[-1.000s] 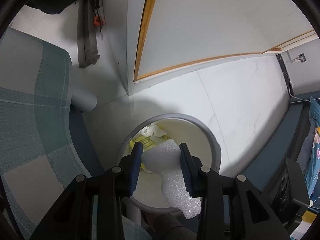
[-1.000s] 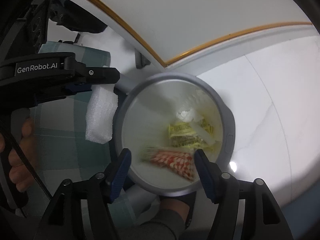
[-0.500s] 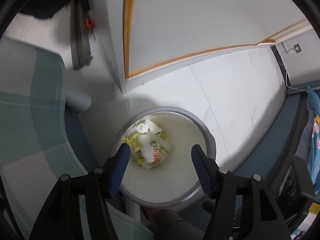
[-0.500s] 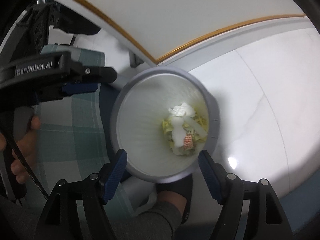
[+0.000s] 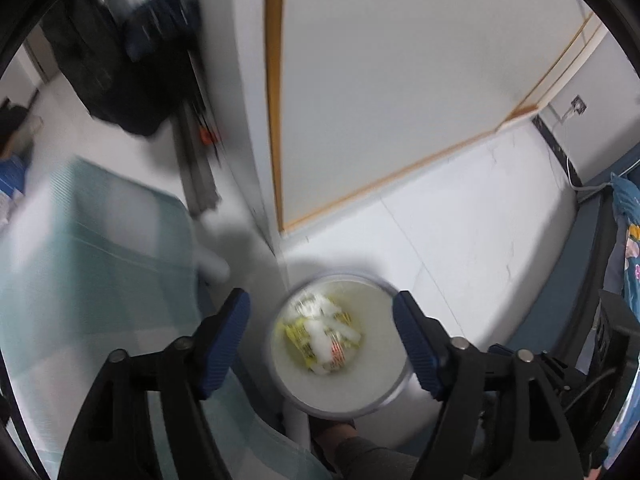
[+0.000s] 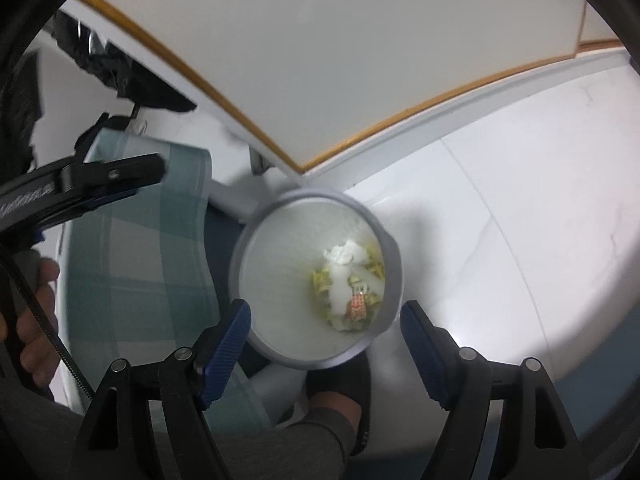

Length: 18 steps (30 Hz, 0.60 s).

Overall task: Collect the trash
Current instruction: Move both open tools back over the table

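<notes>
Both tongs: we hold the left gripper point(image 5: 321, 320) and right gripper point(image 6: 325, 322) spread apart, gripping nothing.
Bin point(image 6: 256, 280): we see foam point(image 6: 338, 280) and wrappers point(image 6: 357, 307) lying inside.

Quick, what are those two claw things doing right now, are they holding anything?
Left gripper: open, holding nothing, above the round grey trash bin.
Right gripper: open, holding nothing, above the same bin.

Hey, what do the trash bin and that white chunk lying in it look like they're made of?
Trash bin: probably plastic, with a smooth matte grey rim and a pale, evenly coloured inner wall. White chunk: likely packing foam, thick, soft-edged and dull white, though blur hides its texture. It lies on yellow wrappers, apparently thin printed film.
</notes>
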Available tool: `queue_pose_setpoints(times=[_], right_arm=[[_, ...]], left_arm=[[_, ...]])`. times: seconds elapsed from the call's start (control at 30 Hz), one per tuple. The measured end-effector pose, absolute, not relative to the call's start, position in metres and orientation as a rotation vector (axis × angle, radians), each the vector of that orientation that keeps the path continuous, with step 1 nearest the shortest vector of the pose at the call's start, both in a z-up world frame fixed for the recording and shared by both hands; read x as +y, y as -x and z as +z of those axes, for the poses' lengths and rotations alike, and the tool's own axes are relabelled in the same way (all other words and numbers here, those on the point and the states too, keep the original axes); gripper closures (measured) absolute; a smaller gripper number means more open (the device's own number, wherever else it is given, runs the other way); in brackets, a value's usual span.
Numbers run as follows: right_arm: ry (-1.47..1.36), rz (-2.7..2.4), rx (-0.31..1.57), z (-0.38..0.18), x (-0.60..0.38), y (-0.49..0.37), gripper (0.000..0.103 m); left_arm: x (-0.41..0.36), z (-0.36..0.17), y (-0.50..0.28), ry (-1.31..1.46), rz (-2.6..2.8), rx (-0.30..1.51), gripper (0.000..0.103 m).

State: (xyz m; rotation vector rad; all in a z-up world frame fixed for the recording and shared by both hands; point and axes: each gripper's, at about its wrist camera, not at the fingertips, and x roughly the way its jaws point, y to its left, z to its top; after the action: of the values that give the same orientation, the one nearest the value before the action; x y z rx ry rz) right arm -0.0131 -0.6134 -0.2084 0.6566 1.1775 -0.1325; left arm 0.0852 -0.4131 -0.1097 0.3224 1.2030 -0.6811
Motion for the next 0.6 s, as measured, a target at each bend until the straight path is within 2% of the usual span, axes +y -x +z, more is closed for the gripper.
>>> queue_pose_setpoints(times=[0.17, 0.23, 0.33, 0.6], right_arm=[[-0.593, -0.176, 1.082, -0.162, -0.616, 0.016, 0.023], [-0.574, -0.190, 1.032, -0.141, -0.615, 0.017, 0.022], [-0.528, -0.231, 0.963, -0.111, -0.611, 0.018, 0.015], [-0.437, -0.236, 0.796, -0.039, -0.582, 0.025, 0.014]], left_arm=[[-0.389, -0.067, -0.084, -0.262, -0.671, 1.098, 0.030], [-0.376, -0.049, -0.081, -0.239, -0.649, 1.056, 0.026], [-0.356, -0.027, -0.076, -0.198, -0.633, 0.992, 0.020], [-0.303, 0.030, -0.063, -0.113, -0.573, 0.826, 0.014]])
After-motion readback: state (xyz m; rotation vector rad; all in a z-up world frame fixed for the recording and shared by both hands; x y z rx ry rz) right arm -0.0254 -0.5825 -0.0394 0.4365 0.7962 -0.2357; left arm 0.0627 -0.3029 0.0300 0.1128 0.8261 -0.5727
